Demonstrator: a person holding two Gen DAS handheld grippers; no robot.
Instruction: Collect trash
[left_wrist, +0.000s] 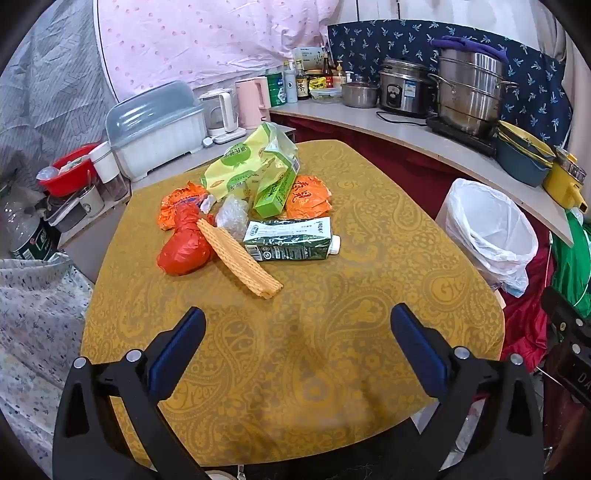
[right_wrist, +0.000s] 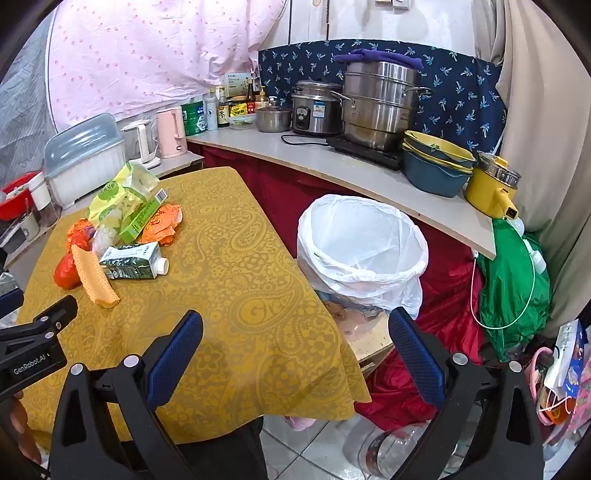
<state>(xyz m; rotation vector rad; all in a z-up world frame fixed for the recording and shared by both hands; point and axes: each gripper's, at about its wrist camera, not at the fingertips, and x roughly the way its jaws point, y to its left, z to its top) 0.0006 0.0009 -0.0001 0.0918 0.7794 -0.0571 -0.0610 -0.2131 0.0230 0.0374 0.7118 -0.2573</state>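
A pile of trash lies on the yellow table (left_wrist: 332, 350): a green milk carton (left_wrist: 291, 240), an orange waffle-textured strip (left_wrist: 240, 258), a knotted red bag (left_wrist: 183, 247), a green box (left_wrist: 275, 192), a yellow-green wrapper (left_wrist: 247, 162), orange wrappers (left_wrist: 308, 197) and crumpled clear plastic (left_wrist: 231, 214). My left gripper (left_wrist: 297, 321) is open and empty over the table's near part, short of the pile. My right gripper (right_wrist: 295, 325) is open and empty above the table's right edge. The pile (right_wrist: 129, 262) lies to its far left. A white-lined bin (right_wrist: 364, 254) stands just beyond the table.
The bin also shows right of the table in the left wrist view (left_wrist: 487, 232). A counter (right_wrist: 332, 166) behind holds steel pots (right_wrist: 380, 103), a rice cooker, bowls (right_wrist: 436, 166), kettles and bottles. A dish box (left_wrist: 159, 129) stands at the left. Green and red bags (right_wrist: 513, 288) lie on the floor.
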